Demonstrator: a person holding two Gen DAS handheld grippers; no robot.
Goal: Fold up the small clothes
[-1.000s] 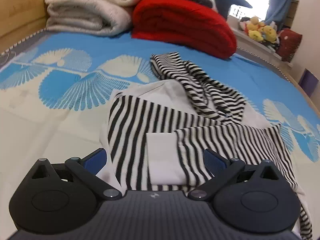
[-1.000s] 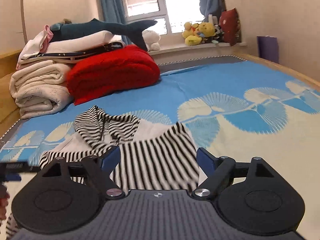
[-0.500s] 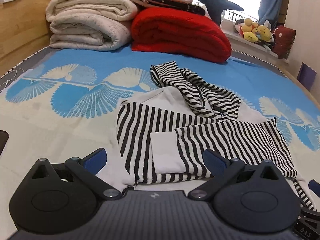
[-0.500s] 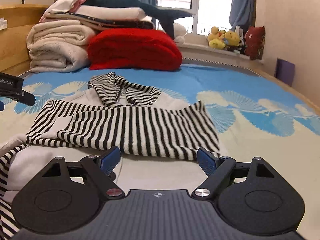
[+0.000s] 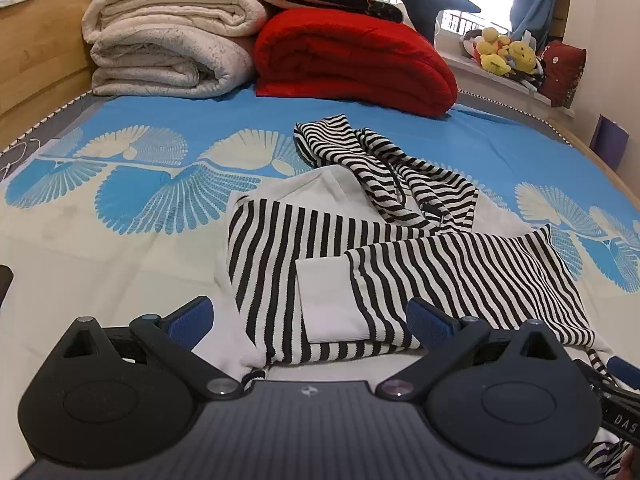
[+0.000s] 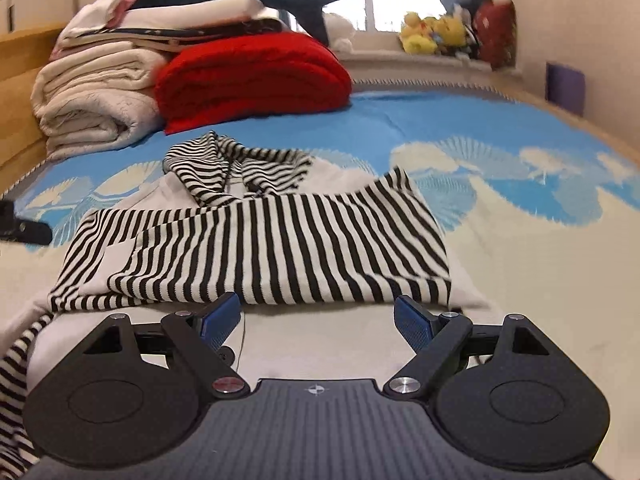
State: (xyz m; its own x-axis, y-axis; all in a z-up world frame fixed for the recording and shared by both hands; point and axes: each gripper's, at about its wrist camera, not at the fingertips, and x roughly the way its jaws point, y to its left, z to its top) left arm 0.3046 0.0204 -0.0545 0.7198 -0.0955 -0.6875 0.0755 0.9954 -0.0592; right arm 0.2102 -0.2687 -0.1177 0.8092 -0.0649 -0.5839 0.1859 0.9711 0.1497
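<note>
A small black-and-white striped hooded top (image 5: 400, 264) lies on the bed, its striped sleeves folded across the white body and a white cuff (image 5: 328, 300) on top. Its hood (image 5: 360, 148) lies at the far end. My left gripper (image 5: 310, 320) is open and empty, just before the garment's near left edge. In the right wrist view the same top (image 6: 272, 248) lies ahead of my right gripper (image 6: 318, 320), which is open and empty over the white lower part of the garment.
The blue and cream bedspread (image 5: 120, 208) covers the bed. Folded cream blankets (image 5: 168, 52) and a red blanket (image 5: 352, 60) are stacked at the far end. Plush toys (image 5: 504, 52) sit on the window sill. A wooden bed frame (image 5: 40, 40) runs along the left.
Both grippers have drawn back from the garment and lowered toward its near edge. The sleeves now lie folded flat across the body. Both grippers stay open.
</note>
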